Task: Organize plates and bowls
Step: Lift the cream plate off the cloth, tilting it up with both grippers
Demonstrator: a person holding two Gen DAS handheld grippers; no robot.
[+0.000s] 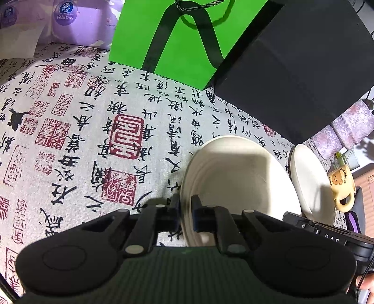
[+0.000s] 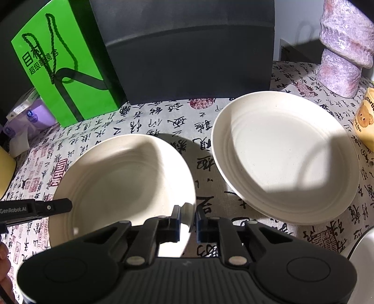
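Observation:
Two cream plates lie on the calligraphy-print tablecloth. The nearer plate [image 1: 233, 177] [image 2: 121, 182] is held from both sides. My left gripper [image 1: 185, 205] is shut on its left rim, which sits pinched between the pads. My right gripper [image 2: 188, 214] is shut on the opposite rim of that same plate. In the right wrist view the left gripper's fingers [image 2: 58, 206] show at the plate's left edge. The second plate [image 2: 285, 156] [image 1: 313, 184] rests untouched just to the right.
A green paper bag [image 2: 63, 77] and a big black box [image 2: 187, 53] stand behind the plates. A pink mottled vase [image 2: 341, 53] and a yellow bear mug [image 2: 365, 117] are at the right. Purple tissue packs [image 1: 70, 21] lie far left.

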